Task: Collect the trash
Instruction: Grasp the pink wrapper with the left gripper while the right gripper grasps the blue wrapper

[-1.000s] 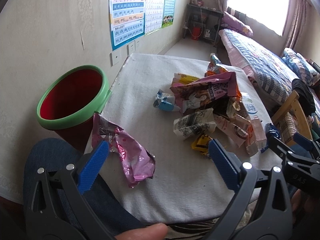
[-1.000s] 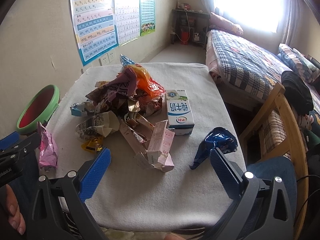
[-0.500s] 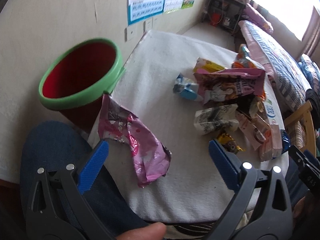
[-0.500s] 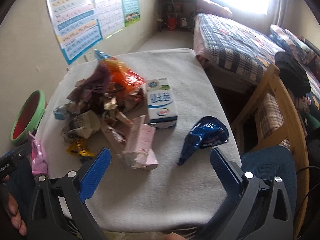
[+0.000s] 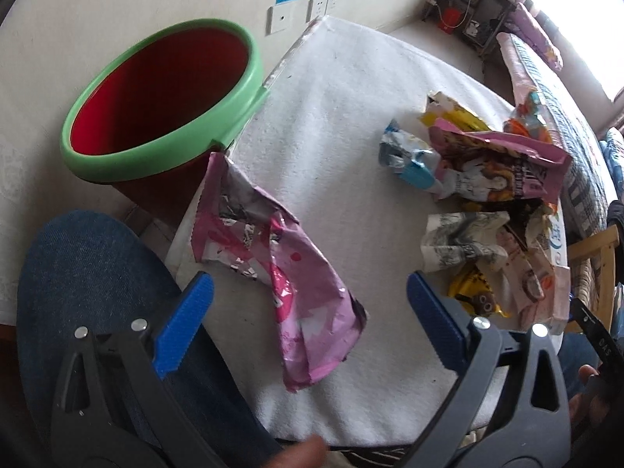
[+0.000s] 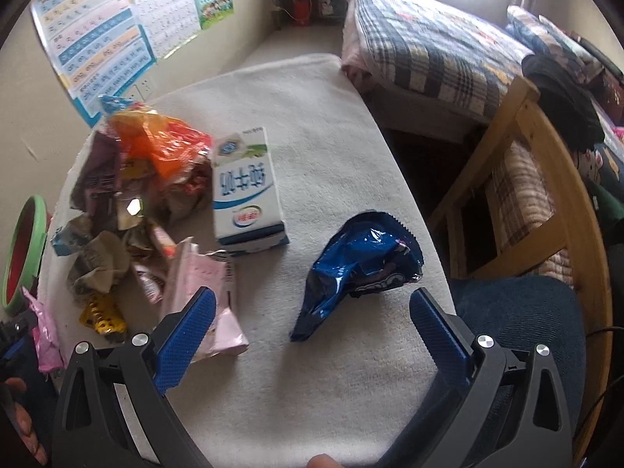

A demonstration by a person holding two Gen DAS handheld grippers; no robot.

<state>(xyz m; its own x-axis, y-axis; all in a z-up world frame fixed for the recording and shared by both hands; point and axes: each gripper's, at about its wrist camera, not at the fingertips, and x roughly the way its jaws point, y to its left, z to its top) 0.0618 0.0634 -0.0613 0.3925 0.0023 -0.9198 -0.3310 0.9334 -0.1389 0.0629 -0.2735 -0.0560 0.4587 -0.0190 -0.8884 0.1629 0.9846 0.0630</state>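
Observation:
A crumpled pink wrapper [image 5: 280, 269] lies at the near left of the white-covered table [image 5: 343, 124], right in front of my open left gripper [image 5: 308, 292]. Beside the table's left edge stands a red bin with a green rim [image 5: 163, 93]. A shiny blue wrapper [image 6: 358, 261] lies at the near right, just ahead of my open right gripper [image 6: 312, 308]. A pile of wrappers [image 6: 132, 187] and a white milk carton [image 6: 245, 191] fill the table's middle. Neither gripper holds anything.
A wooden chair [image 6: 538, 179] with a plaid cushion stands right of the table, a bed [image 6: 433, 35] behind it. The person's blue-jeaned knees [image 5: 89, 280] sit at the table's near edge. Posters [image 6: 97, 39] hang on the left wall.
Both grippers have dropped lower and tilted down toward the table. The left one has closed in on the pink wrapper, the right one on the blue wrapper. Both stay open.

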